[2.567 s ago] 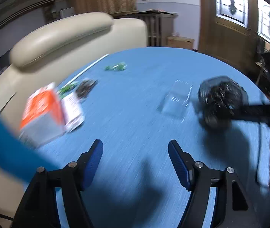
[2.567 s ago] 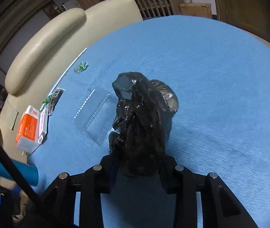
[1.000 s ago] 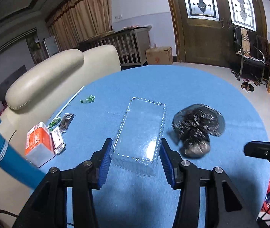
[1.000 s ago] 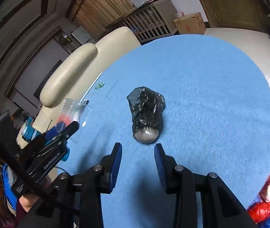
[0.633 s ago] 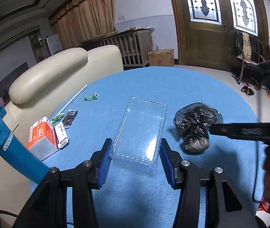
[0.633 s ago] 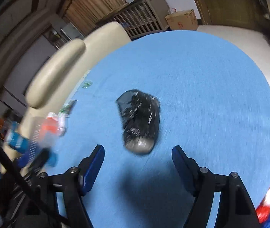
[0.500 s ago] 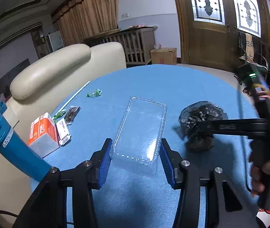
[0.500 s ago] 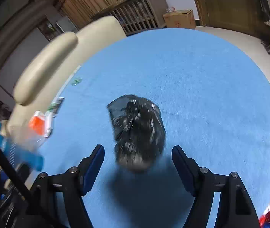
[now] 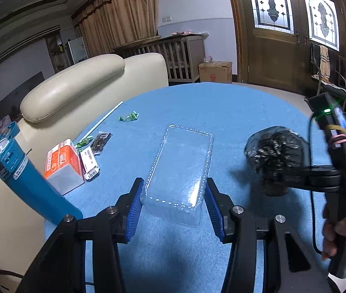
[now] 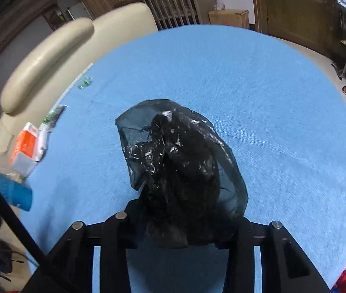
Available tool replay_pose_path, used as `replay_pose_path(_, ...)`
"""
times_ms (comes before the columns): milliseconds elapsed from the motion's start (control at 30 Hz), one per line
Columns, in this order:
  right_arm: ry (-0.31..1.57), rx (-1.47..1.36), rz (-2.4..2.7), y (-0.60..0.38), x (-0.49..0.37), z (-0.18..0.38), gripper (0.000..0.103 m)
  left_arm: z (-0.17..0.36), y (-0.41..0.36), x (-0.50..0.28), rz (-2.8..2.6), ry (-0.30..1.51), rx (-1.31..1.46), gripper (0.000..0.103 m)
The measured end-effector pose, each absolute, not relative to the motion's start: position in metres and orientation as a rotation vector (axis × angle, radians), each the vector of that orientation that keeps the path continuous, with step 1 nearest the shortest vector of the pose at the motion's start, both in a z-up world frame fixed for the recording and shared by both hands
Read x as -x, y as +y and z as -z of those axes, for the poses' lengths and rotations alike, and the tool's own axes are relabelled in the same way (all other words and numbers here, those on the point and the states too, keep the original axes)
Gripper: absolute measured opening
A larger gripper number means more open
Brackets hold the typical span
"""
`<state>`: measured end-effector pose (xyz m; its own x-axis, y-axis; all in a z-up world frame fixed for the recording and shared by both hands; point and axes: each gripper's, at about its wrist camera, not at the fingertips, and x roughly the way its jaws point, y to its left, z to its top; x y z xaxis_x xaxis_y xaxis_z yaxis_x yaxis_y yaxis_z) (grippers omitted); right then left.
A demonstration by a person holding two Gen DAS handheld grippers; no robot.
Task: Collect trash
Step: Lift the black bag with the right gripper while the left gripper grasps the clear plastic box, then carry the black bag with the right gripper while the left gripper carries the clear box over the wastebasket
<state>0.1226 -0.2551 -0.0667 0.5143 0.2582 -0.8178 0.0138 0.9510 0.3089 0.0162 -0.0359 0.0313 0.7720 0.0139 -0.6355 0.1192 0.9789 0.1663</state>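
A: Two grips now, not one. The right gripper (image 10: 182, 222) has just been closing, and its jaws are clamped on the lower end of the black trash bag (image 10: 180, 161), which a second ago lay loose on the blue tablecloth (image 10: 270, 97) with the jaws spread either side.

B: And the left gripper (image 9: 175, 193)?

A: No change. Its blue pads (image 9: 136, 200) pinch the near end of the clear plastic clamshell tray (image 9: 180, 166), held above the cloth just left of the bag.

B: So the tray can go in?

A: Likely next, once the bag's mouth is lifted open. More litter waits near the sofa edge: an orange carton (image 9: 62, 163), a dark wrapper (image 9: 101, 140), a green candy wrapper (image 9: 129, 116) and a white straw (image 9: 107, 116).
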Motion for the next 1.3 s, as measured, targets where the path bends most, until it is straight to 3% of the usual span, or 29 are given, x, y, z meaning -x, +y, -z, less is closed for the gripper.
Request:
replay_pose_path(633, 0.853, -0.308, -0.296, -0.282, 0.005, -0.010, 0.043, -0.061, -0.059, 0.032, 0.079, 0.609, -0.243, 0.051)
replay_pose_path(1300, 0.789, -0.338, -0.244, -0.335, 0.070, -0.026, 0.043, -0.069, -0.112, 0.062, 0.161, 0.590, -0.308, 0.052)
